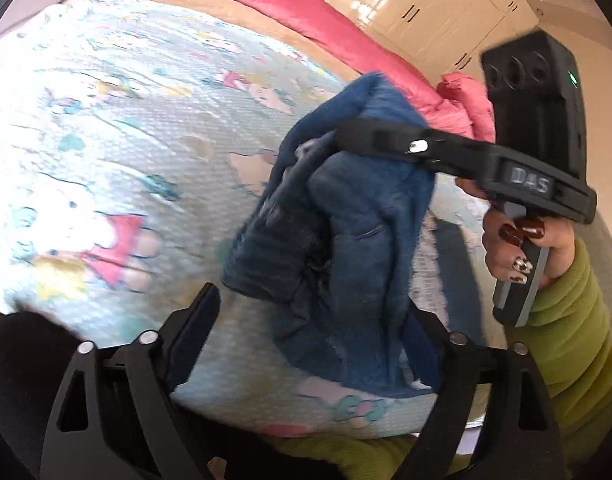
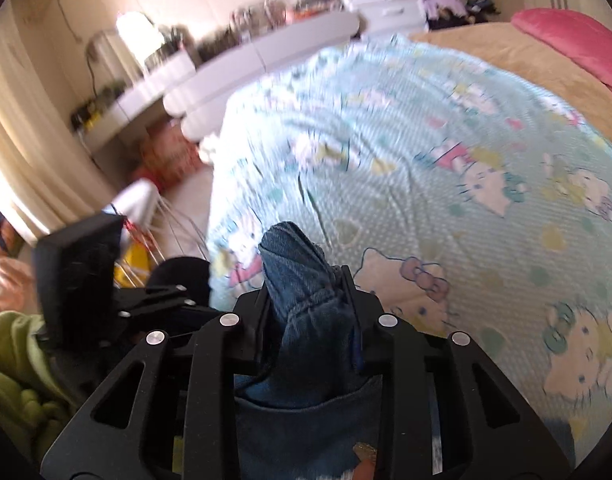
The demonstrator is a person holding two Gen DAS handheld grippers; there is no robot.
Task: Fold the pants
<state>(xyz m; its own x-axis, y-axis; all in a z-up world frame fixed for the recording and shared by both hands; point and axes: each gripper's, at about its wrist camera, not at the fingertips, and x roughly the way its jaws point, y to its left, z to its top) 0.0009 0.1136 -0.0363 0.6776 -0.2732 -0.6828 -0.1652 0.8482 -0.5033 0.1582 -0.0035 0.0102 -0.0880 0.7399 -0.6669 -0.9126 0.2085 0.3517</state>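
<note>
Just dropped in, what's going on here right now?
A person in a green sleeve works two tongs over a bed with a cartoon-print blanket. The right tongs are shut on a bunch of blue jeans, lifting it off the blanket. The left tongs stand open around the hanging jeans, not gripping. No fold made yet.

Left tool [image 1: 311, 316] right fingertip hidden behind pants [image 1: 345, 216]; desk clutter [image 2: 242, 24] seemingly blurred.
</note>
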